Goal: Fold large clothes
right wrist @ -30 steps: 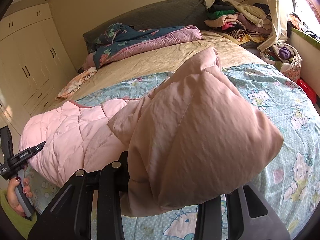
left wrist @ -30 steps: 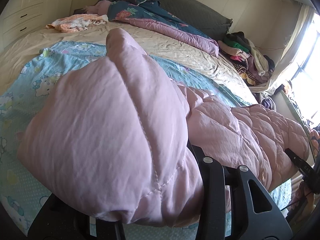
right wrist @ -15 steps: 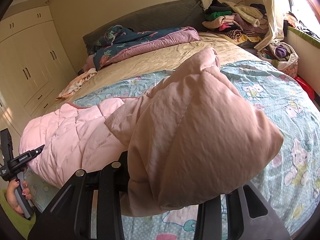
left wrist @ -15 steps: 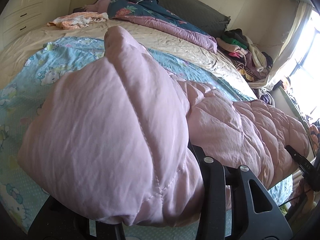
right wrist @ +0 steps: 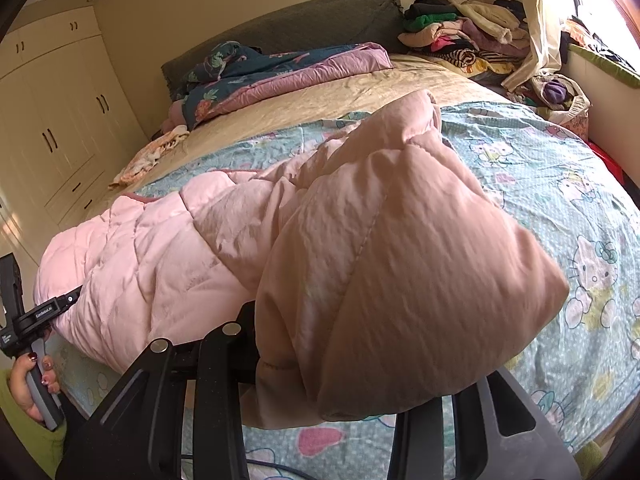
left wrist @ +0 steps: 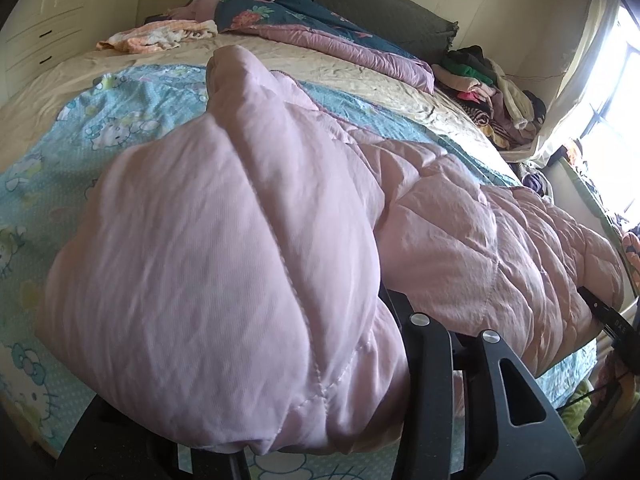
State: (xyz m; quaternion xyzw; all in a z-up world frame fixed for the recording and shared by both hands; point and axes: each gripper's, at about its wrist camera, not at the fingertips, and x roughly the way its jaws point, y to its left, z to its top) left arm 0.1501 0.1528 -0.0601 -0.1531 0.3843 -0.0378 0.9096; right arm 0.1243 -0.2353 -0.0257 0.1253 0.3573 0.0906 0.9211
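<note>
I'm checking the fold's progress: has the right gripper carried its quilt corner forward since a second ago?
Yes. In the right wrist view the pink quilt corner in the right gripper sits nearer the headboard.

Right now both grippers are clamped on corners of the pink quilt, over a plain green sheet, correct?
Not quite: in the right wrist view the sheet under the pink quilt is light blue with cartoon cats. Both grippers, left and right, do clamp it.

— What's in front of me?
— The quilt (left wrist: 248, 264) bunched over my left tool (left wrist: 320, 412) and right tool (right wrist: 332, 392), lying across the sheet (right wrist: 560, 184) on the bed (left wrist: 360, 76).
— Behind it?
— A blanket (right wrist: 288, 72) against the headboard (right wrist: 288, 36), clothes pile (right wrist: 460, 32) at the far right corner.
</note>
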